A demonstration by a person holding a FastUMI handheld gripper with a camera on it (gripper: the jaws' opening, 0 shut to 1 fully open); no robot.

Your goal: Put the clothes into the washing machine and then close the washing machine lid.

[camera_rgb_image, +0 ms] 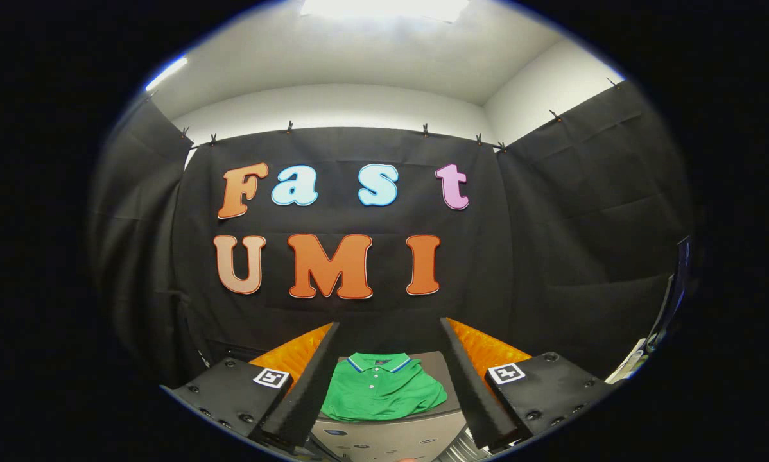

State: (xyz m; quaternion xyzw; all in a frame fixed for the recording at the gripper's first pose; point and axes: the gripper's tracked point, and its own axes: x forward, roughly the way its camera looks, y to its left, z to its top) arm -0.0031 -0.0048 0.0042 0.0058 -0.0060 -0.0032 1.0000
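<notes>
The jaws of the gripper point(389, 333) are seen spread wide apart, with nothing held between them and nothing touched by either finger. The two fingers point(307, 385) rise from the lower part of the gripper view and lean away from each other, so that the gap is widest at the tips. On each finger mount a small square marker point(273, 377) is fixed.

A green polo shirt point(379, 394) is seen through the gap between the fingers, beyond them and lower down. It lies folded, collar away from the gripper, with a blue-edged collar and a short row of buttons showing. The shirt rests flat on the grey top of the washing machine point(384, 433), whose front panel shows just below the garment. Whether the lid under the shirt is open or shut cannot be told. No contact is seen between the shirt and the fingers; the garment lies clear of both.

Behind the fingers, to either side of the shirt, an orange ribbed surface point(487, 350) is visible. Farther back the booth's wall of black cloth point(551, 256) is hung by small clips, and above it a pale ceiling point(384, 58) with a bright light panel is seen.
</notes>
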